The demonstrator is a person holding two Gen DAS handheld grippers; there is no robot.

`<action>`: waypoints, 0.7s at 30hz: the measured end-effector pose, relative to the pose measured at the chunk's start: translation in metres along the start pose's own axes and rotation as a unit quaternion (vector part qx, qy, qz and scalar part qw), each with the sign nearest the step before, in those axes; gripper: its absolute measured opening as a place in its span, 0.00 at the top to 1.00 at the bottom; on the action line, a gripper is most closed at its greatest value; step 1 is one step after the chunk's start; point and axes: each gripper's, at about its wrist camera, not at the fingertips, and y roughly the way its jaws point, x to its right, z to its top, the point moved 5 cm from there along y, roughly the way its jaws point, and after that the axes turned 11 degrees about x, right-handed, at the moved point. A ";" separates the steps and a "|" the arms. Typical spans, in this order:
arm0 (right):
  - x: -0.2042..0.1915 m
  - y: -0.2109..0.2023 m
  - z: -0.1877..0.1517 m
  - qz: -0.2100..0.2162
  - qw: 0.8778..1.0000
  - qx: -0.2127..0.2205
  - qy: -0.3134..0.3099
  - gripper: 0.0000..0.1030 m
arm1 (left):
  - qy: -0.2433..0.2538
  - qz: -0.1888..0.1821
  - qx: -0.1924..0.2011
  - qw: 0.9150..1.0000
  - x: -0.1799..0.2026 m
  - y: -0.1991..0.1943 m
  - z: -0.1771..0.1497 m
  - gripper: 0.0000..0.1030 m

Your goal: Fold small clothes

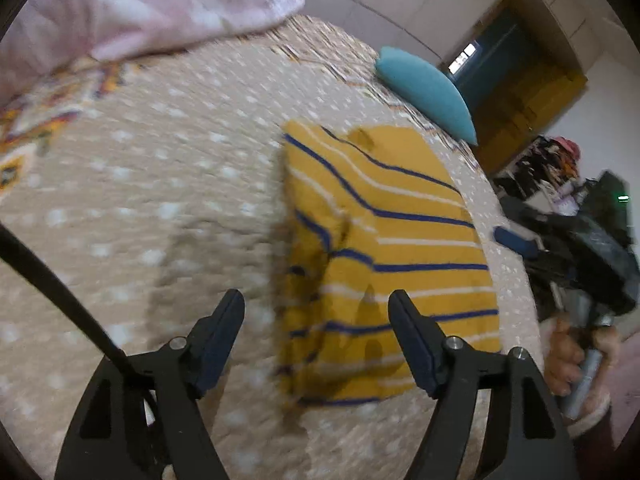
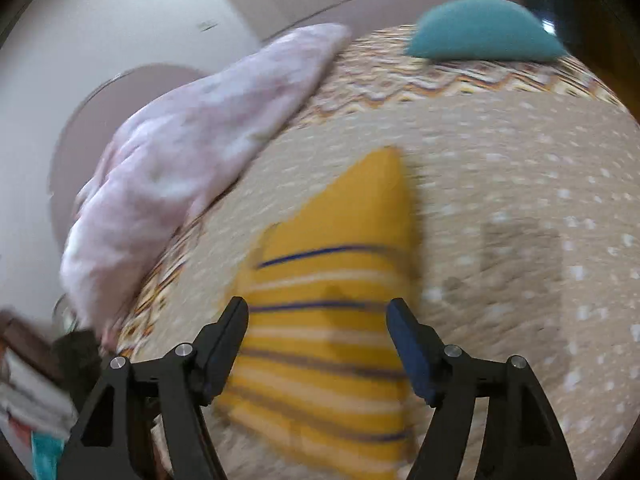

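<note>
Bed carries the yellow striped garment, lying part folded near its edge. Left hand-held gripper and right hand-held gripper both hang spread over it, pinching nothing. Best to pinch matching corners and draw the fold evenly, avoiding the pink blanket

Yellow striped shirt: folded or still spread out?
Folded. The yellow striped shirt lies as a compact rectangle on the bedspread, one layer doubled over along its left edge; no sleeves stick out.
</note>
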 end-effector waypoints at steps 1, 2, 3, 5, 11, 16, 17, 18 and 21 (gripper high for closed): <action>0.012 0.008 0.001 -0.009 1.000 -0.004 0.013 0.25 | -0.006 -0.010 -0.010 1.000 0.001 0.007 0.000 0.31; 0.025 0.021 0.000 -0.010 0.999 -0.012 0.031 0.25 | -0.011 -0.020 -0.019 1.000 0.003 0.012 0.000 0.37; 0.031 0.031 -0.002 -0.006 0.999 -0.020 0.043 0.25 | -0.015 -0.028 -0.029 0.999 0.004 0.018 -0.001 0.64; 0.039 0.060 -0.008 0.011 0.996 -0.043 0.071 0.25 | -0.014 -0.019 -0.042 0.999 0.004 0.025 -0.005 0.84; 0.040 0.068 -0.010 0.086 0.988 -0.039 0.120 0.66 | -0.016 -0.021 -0.029 0.999 0.013 0.011 -0.008 0.88; 0.045 0.003 -0.017 0.100 0.988 0.016 0.120 0.69 | 0.017 -0.035 -0.028 0.999 0.038 0.005 -0.015 0.88; 0.046 -0.002 -0.023 0.068 0.993 0.015 0.096 0.67 | 0.015 -0.032 -0.034 0.999 0.036 0.007 -0.019 0.88; 0.047 -0.003 -0.026 0.045 0.996 0.010 0.079 0.59 | 0.010 -0.029 -0.038 0.999 0.031 0.008 -0.024 0.88; 0.049 -0.006 -0.030 -0.016 0.999 0.007 0.048 0.55 | -0.031 -0.017 -0.048 0.998 0.012 0.010 -0.029 0.89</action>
